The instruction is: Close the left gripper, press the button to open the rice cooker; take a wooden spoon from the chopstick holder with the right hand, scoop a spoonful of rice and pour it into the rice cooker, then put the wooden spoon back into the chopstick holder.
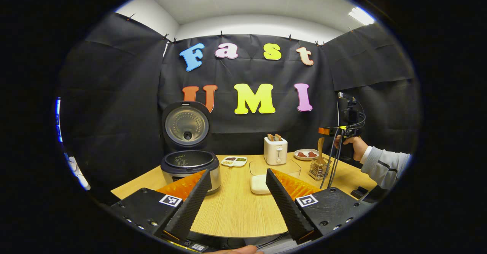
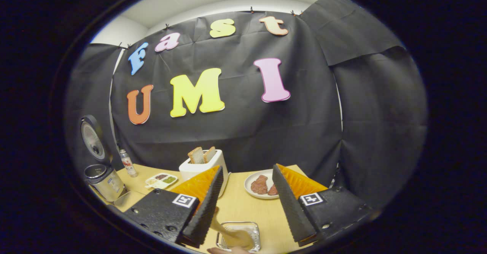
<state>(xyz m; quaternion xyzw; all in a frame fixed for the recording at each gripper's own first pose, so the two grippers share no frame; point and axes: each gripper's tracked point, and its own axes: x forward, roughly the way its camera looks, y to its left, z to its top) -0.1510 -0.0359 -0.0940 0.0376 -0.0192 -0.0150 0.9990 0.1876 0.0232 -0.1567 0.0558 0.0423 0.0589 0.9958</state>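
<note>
On table (image 1: pixel 236 208), open rice cooker (image 1: pixel 189 162), label unreadable

The left gripper (image 1: pixel 237 181) hangs low over the near edge of the wooden table (image 1: pixel 236 208), its fingers spread wide apart. Far left stands the rice cooker (image 1: pixel 190 166), lid up. Toward the middle — a clear container of rice (image 1: pixel 266 176), with a toaster (image 1: pixel 275 150) behind it. On the right, a hand (image 1: pixel 352 145) holds the right gripper (image 1: pixel 328 181) over the chopstick holder (image 1: pixel 319 169) — a wooden spoon (image 1: pixel 321 151) stands in it.
</note>
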